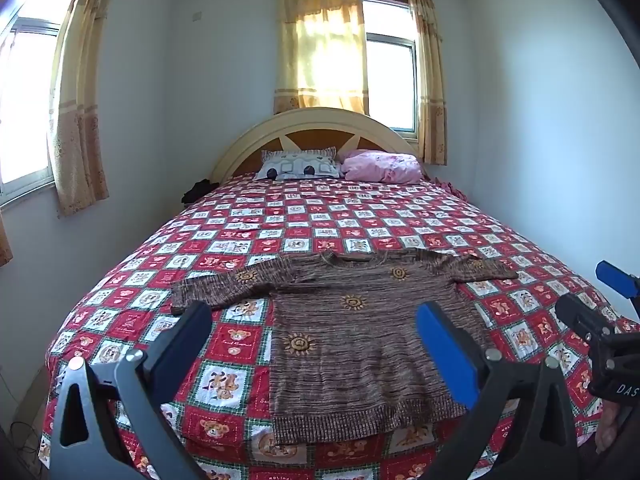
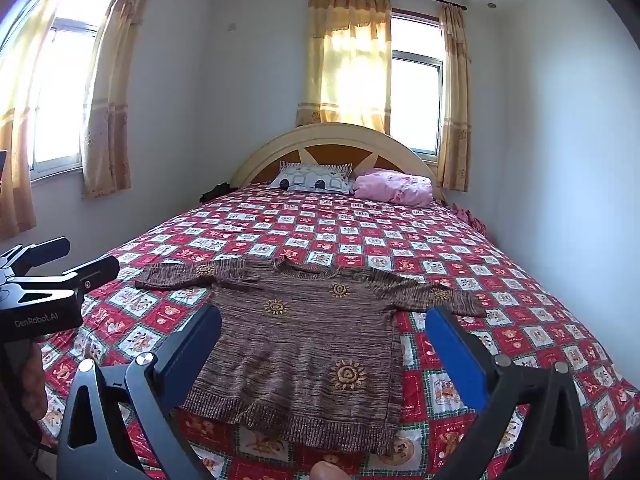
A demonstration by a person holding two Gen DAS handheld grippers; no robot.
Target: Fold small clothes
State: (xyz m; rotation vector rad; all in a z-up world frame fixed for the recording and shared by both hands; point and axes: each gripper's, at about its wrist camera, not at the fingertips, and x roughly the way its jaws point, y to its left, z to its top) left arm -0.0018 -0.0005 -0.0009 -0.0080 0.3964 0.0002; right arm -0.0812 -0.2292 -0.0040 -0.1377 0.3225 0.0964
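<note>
A small brown knitted sweater (image 1: 360, 328) with orange sun patches lies flat on the bed, front up, both sleeves spread sideways, hem toward me. It also shows in the right wrist view (image 2: 304, 344). My left gripper (image 1: 316, 316) is open and empty, held above the sweater's left lower part. My right gripper (image 2: 324, 320) is open and empty, held above the sweater's lower body. The right gripper appears at the right edge of the left wrist view (image 1: 600, 312); the left gripper appears at the left edge of the right wrist view (image 2: 60, 276).
The bed has a red and white checked bear-print cover (image 1: 304, 216). A patterned pillow (image 1: 298, 165) and a pink pillow (image 1: 384, 166) lie at the headboard (image 1: 320, 120). Walls stand close on both sides. Curtained windows (image 1: 390, 80) are behind and left.
</note>
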